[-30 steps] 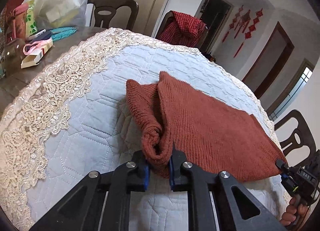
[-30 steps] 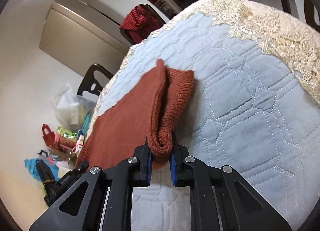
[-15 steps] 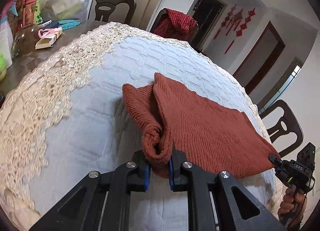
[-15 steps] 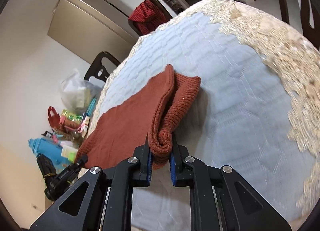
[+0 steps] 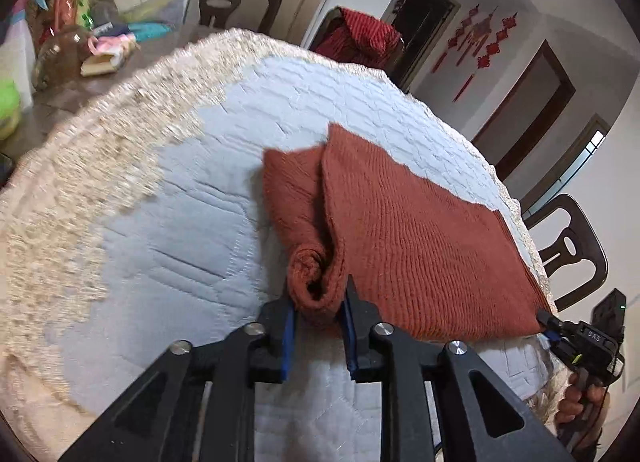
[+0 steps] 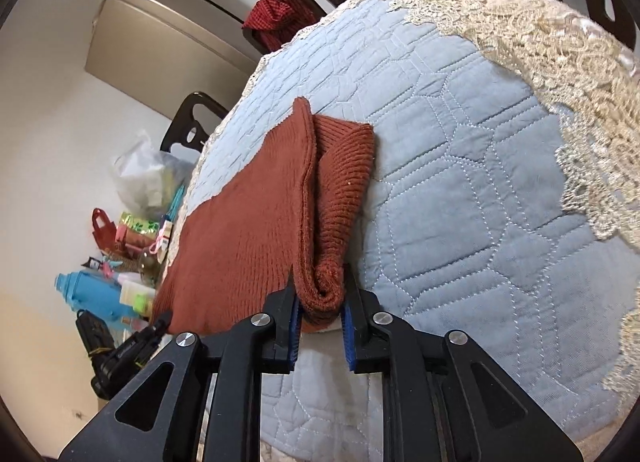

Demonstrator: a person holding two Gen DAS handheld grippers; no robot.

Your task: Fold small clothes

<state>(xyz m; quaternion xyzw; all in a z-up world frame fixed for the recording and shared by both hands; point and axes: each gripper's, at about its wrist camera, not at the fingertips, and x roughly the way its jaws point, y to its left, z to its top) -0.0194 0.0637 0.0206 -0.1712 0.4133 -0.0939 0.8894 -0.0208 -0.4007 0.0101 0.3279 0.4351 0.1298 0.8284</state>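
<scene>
A rust-red knit garment (image 5: 420,246) lies folded on the quilted pale-blue table cover (image 5: 180,222), its near edge at the table's front. My left gripper (image 5: 318,302) holds the rolled left corner of that edge; its jaws are opening, and the knit still fills the gap and touches both pads. In the right wrist view the same garment (image 6: 248,230) has its rolled right corner between the pads of my right gripper (image 6: 320,302), whose jaws are also opening. Each gripper shows in the other's view: the right one (image 5: 548,322) and the left one (image 6: 160,322).
Cream lace (image 6: 560,62) borders the cover. Boxes, a jar and a plastic bag (image 5: 80,42) crowd the bare tabletop at far left, with a blue bottle (image 6: 92,294) nearby. Dark chairs (image 5: 576,246) ring the table; one holds a red checked cloth (image 5: 360,38).
Both grippers drew the garment's near edge back toward the table's front edge. Both pairs of jaws now stand a little wider around the rolled corners.
</scene>
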